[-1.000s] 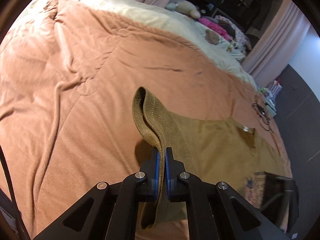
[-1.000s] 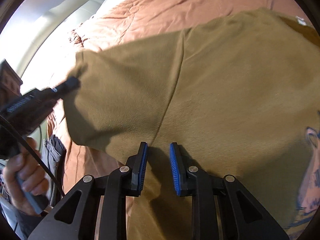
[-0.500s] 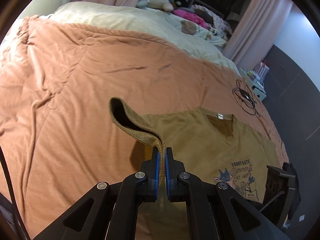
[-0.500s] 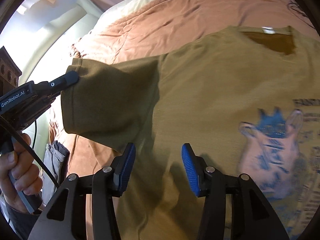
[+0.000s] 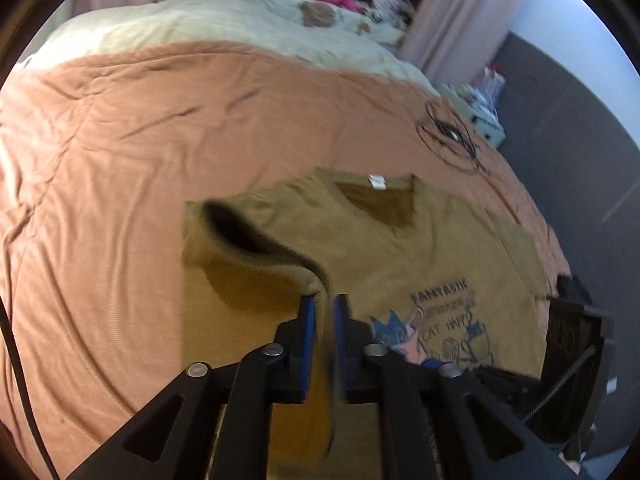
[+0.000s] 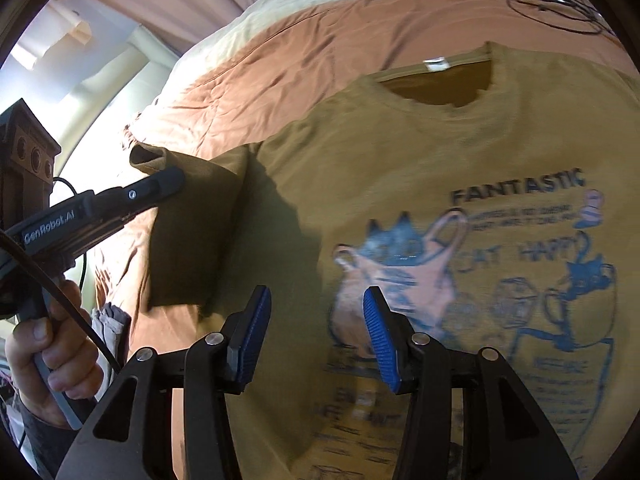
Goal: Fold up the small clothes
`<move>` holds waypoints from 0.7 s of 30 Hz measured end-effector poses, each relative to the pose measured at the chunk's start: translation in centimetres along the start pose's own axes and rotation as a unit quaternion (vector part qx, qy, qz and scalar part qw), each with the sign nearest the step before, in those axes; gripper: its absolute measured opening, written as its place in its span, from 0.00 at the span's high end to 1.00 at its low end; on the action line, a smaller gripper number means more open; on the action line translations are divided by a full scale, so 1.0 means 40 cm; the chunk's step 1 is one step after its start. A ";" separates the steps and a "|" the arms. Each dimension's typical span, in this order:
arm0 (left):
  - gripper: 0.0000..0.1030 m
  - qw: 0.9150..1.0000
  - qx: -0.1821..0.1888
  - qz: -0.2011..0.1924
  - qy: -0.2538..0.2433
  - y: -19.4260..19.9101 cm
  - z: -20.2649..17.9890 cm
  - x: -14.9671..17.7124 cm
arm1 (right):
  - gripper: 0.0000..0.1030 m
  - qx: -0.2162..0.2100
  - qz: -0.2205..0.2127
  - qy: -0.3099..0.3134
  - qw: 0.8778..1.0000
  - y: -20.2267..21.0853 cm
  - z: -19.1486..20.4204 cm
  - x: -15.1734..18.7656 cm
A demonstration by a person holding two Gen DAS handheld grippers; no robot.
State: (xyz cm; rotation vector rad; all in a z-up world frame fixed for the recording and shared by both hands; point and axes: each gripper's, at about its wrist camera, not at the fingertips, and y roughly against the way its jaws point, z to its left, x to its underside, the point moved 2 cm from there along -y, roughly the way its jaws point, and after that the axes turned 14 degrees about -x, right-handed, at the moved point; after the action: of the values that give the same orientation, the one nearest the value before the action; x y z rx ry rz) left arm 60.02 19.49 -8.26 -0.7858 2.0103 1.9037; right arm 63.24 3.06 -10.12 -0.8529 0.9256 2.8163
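A small mustard-brown cotton T-shirt [image 6: 420,152] with a blue cat picture lies front up on the soft orange-brown quilt [image 5: 120,184] of the bed. In the right wrist view the shirt fills the middle and right of the frame, with its neck hole and little white tag near the top. It is spread flat so it can be folded neatly.

The left gripper [image 5: 324,312] sits at the bottom middle of the left wrist view. Its blue pads [image 5: 307,320] have the edge of the shirt's short sleeve [image 5: 248,248] running between them. The sleeve is lifted off the bed there, and its open end gapes like a dark mouth in the middle left of the frame. The jaws are opening a little, with the cloth between them, and a thin gap shows beside each pad. I think the sleeve was pulled out sideways to make it flat, and now it is being let go.

In the right wrist view that same black gripper [image 6: 160,184] reaches in from the left edge, and a person's hand [image 6: 44,360] grips its handle at the lower left.

The right gripper [image 6: 316,332] is at the bottom middle of its own view. Its blue ribbed fingers [image 6: 376,336] are spread apart with nothing between them. It hangs over the shirt's front, near the cat picture, likely getting ready for the next fold.

A thin black tangle of wire [image 5: 452,140] lies on the quilt beyond the collar, in the upper right.
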 end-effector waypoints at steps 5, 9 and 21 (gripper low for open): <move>0.51 1.000 -0.016 -0.015 0.009 0.031 0.033 0.012 | 0.38 0.009 -0.005 0.005 1.000 0.009 -0.001 0.002; 0.51 0.998 -0.048 -0.006 0.027 0.036 0.094 0.037 | 0.38 0.016 0.006 0.021 1.000 -0.022 0.019 -0.010; 0.53 0.994 -0.074 0.042 0.068 -0.035 0.239 0.146 | 0.38 0.047 0.052 0.056 0.996 -0.190 0.004 -0.104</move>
State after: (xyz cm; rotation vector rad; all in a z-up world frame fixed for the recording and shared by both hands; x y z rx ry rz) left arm 54.36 27.66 -13.57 -0.9040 2.0269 2.1200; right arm 68.33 9.85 -11.89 -0.9871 1.1409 2.8085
